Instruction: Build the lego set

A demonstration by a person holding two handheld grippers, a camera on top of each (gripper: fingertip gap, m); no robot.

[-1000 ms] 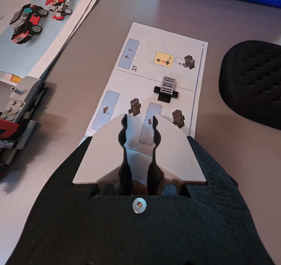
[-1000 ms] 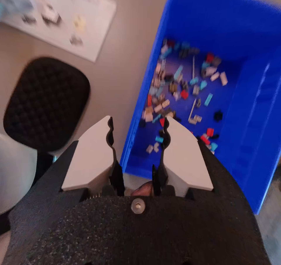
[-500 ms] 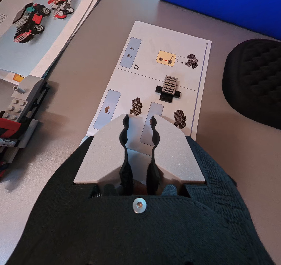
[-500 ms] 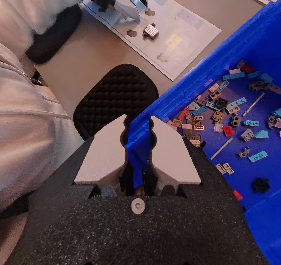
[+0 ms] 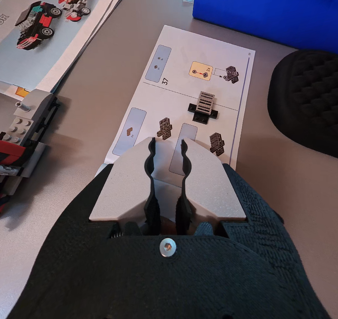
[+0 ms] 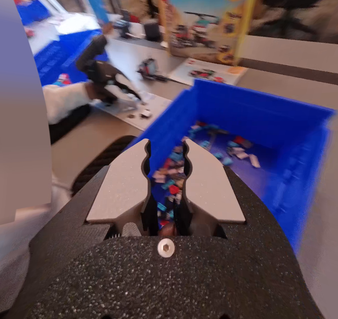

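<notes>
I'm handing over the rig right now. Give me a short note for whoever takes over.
Left gripper: open, empty, over the instruction sheet.
Right gripper: open, empty, over the blue bin of loose pieces; view blurred.
Small grey-and-black subassembly sits on the sheet; partly built car on the table to the left.
Done: subassembly started.
Left: fetch next pieces from the bin and carry on with the build.
</notes>
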